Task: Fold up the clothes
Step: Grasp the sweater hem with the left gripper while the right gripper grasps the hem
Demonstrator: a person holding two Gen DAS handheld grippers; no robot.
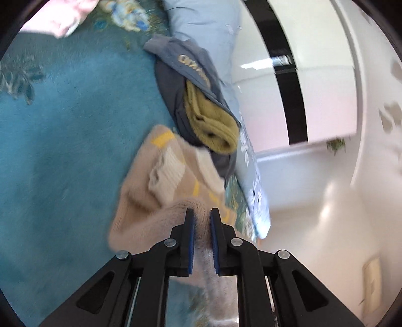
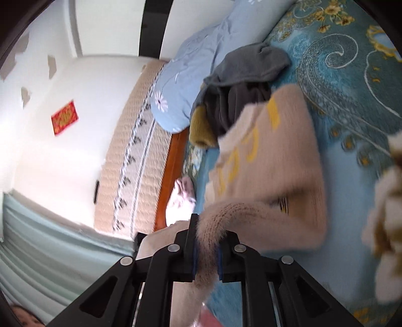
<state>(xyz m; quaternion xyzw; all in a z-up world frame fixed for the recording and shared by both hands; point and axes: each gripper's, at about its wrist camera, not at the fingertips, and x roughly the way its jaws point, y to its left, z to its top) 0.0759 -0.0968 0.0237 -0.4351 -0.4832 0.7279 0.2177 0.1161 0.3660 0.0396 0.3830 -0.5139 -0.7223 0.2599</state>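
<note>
Both grippers — left gripper (image 1: 201, 212) and right gripper (image 2: 206, 226) — pinch the fuzzy beige sweater (image 1: 155, 181) tight between nearly closed fingers.

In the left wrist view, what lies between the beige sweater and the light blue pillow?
A pile of dark grey clothes with an olive-green garment tucked in it lies between the beige sweater and the pillow.

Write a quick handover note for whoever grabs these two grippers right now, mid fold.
Left gripper: shut on the beige sweater, pinching knit between its pads.
Right gripper: shut on the same sweater, at what looks like a sleeve or edge.
Sweater: partly lifted over the teal bedspread, still bunched, its yellow lettering showing.
Pile beside it: grey garment and olive garment, crumpled against the blue pillow.
Done: sweater picked up.
Left: spread it, fold it, then fold the pile.
</note>
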